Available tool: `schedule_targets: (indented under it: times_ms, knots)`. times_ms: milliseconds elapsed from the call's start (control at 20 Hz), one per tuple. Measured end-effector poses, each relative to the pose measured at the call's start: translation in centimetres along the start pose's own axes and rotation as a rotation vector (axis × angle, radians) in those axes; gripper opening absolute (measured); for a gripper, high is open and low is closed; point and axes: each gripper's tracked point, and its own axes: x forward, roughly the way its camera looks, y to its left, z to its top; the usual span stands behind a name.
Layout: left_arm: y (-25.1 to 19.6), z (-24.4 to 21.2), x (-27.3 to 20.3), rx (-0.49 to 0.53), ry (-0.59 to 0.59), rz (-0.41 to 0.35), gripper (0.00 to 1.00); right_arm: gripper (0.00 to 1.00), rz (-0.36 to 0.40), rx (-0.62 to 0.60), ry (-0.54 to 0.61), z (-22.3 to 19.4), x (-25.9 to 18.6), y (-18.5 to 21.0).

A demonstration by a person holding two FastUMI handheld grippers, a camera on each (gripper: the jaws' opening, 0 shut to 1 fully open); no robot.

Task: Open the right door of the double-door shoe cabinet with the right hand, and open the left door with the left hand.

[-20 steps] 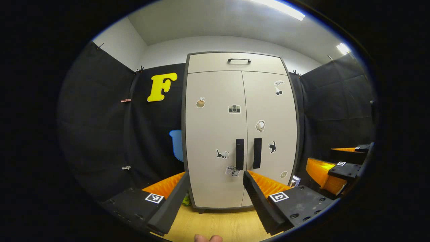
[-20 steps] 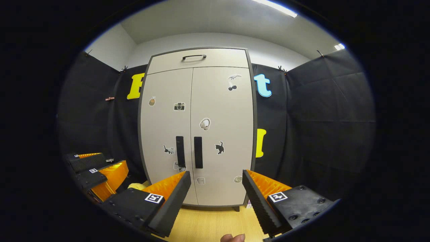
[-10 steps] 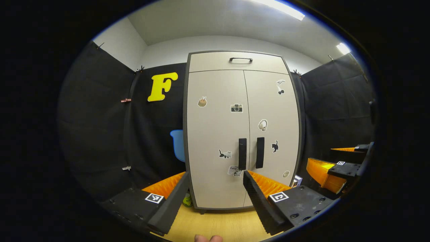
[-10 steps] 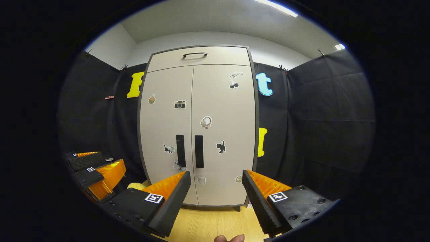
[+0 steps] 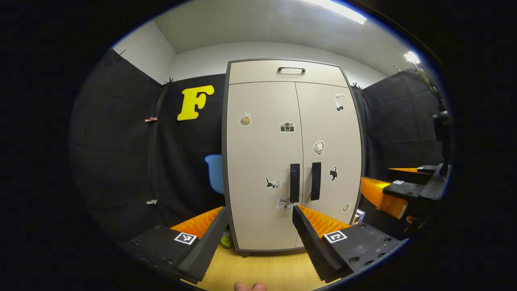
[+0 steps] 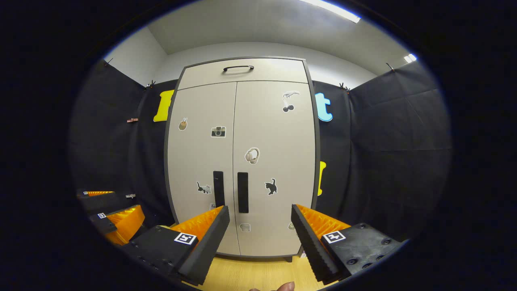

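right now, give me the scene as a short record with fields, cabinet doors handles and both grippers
cabinet: tall pale double-door shoe cabinet standing on a wood floor
left door: shut, stickers on it
right door: shut, stickers on it
left door handle: dark vertical bar by the centre seam, untouched
right door handle: dark vertical bar by the centre seam, untouched
top panel: shut, with its own curved handle
left gripper: open, short of the cabinet, holding nothing
right gripper: open, short of the cabinet, holding nothing
task progress: neither door opened yet

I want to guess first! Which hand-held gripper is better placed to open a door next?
Probably the right hand-held gripper: it is open and the right door handle sits just above its gap. The task also opens that door first.
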Motion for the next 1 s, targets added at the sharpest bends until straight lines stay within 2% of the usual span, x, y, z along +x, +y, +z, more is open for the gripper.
schedule_targets:
  times_ms: [200, 400, 750, 850, 950, 1000]
  knots:
    - [0.9, -0.6, 0.0, 0.0, 0.005, 0.004, 0.98, 0.98, 0.012, -0.027, -0.012, -1.5, 4.9, 1.6]
    - [2.0, -1.6, 0.2, -0.024, 0.024, 0.009, 0.98, 0.98, 0.034, 0.029, -0.008, -2.8, 10.2, 3.5]
    - [4.4, -3.6, 0.6, -0.017, 0.065, 0.035, 0.98, 0.97, 0.015, 0.051, 0.048, -6.2, 18.5, 4.9]
    - [5.0, -4.1, 0.7, -0.026, 0.075, 0.044, 0.98, 0.93, 0.006, 0.051, 0.069, -7.1, 19.9, 4.9]
    - [5.7, -4.4, 0.7, -0.033, 0.084, 0.056, 0.98, 0.81, 0.007, 0.032, 0.067, -7.6, 21.1, 4.9]
    - [6.1, -4.5, 0.6, -0.034, 0.085, 0.063, 0.98, 0.78, -0.009, 0.015, 0.072, -7.9, 21.1, 4.6]
